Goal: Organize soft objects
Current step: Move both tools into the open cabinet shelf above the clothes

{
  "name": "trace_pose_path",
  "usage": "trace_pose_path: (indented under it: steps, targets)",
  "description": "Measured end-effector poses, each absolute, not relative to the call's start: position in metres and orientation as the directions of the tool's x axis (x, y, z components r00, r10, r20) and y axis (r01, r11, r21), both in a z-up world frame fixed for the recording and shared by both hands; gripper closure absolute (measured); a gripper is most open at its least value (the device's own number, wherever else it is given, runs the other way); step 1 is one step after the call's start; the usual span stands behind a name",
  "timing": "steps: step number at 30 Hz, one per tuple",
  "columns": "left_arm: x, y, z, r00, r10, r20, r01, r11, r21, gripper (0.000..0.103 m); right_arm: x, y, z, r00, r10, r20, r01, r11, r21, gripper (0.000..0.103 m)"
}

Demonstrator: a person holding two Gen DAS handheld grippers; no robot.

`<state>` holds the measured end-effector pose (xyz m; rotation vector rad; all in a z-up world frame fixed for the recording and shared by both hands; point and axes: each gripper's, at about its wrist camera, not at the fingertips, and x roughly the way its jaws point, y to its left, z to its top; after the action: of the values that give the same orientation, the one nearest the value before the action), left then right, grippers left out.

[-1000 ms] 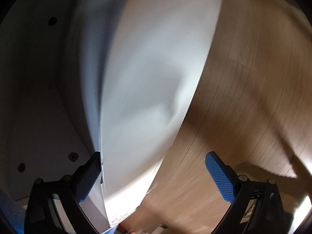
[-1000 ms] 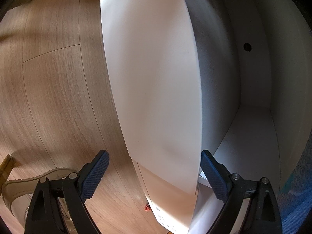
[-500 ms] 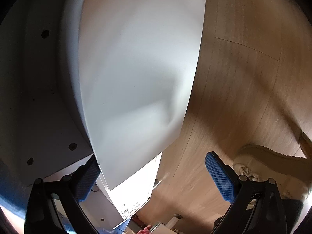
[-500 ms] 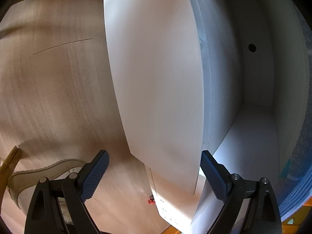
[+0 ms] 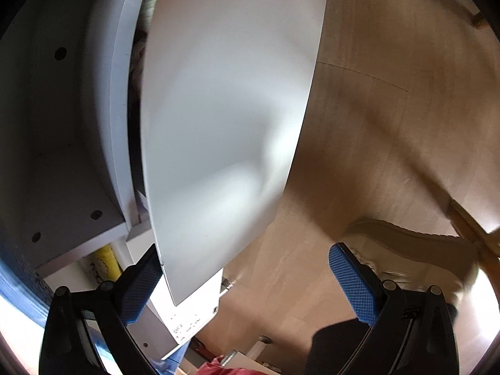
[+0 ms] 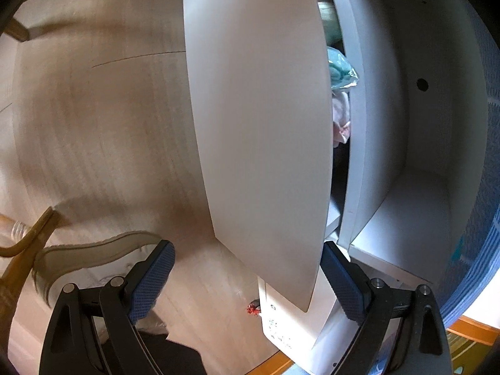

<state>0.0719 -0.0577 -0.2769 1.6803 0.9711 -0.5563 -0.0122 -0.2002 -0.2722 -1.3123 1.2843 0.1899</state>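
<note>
A white drawer front [image 5: 225, 118] fills the middle of the left wrist view and also shows in the right wrist view [image 6: 259, 125]. It stands a little out from the white cabinet [image 5: 62, 125]. In the gap behind it I see soft things: a teal bundle [image 6: 339, 72] and a pink one [image 6: 340, 118]. My left gripper [image 5: 247, 281] is open, its left pad at the drawer front's lower edge. My right gripper [image 6: 247, 281] is open, its right pad at the front's lower edge.
Wooden floor [image 5: 375, 125] lies beside the cabinet. A beige shoe [image 6: 93, 253] and a wooden chair leg [image 6: 28, 240] are near. An empty white compartment [image 6: 415, 187] is open at the right. A blue mat [image 6: 487, 187] is at the far right.
The drawer front has come away from the cabinet, so a gap now shows soft things behind it. Both grippers stay open at its lower edge.
</note>
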Motion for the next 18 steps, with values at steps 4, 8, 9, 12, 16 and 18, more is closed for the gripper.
trace_pose_path:
  steps: [4, 8, 9, 12, 16, 18]
  targets:
    - [0.06, -0.055, -0.274, 0.536, 0.337, -0.774, 0.839, -0.106, 0.534, 0.0, -0.018, -0.199, -0.272, 0.349, -0.529, -0.773, -0.747, 0.342, -0.571, 0.007]
    - [0.046, -0.053, -0.273, 0.51, 0.355, -0.783, 0.855, -0.108, 0.508, 0.0, -0.026, -0.194, -0.269, 0.32, -0.523, -0.79, -0.763, 0.352, -0.542, 0.007]
    - [0.044, -0.052, -0.274, 0.504, 0.36, -0.786, 0.859, -0.107, 0.501, 0.0, -0.028, -0.193, -0.269, 0.313, -0.522, -0.793, -0.768, 0.352, -0.535, 0.007]
    - [0.039, -0.048, -0.275, 0.48, 0.371, -0.795, 0.871, -0.098, 0.481, 0.0, -0.036, -0.19, -0.266, 0.293, -0.523, -0.801, -0.786, 0.345, -0.513, 0.007]
    - [0.029, -0.047, -0.27, 0.447, 0.375, -0.812, 0.888, -0.076, 0.454, 0.0, -0.044, -0.187, -0.268, 0.269, -0.525, -0.807, -0.807, 0.335, -0.487, 0.007]
    - [0.024, -0.045, -0.268, 0.435, 0.373, -0.82, 0.894, -0.072, 0.441, 0.0, -0.048, -0.184, -0.265, 0.258, -0.525, -0.811, -0.817, 0.33, -0.473, 0.007]
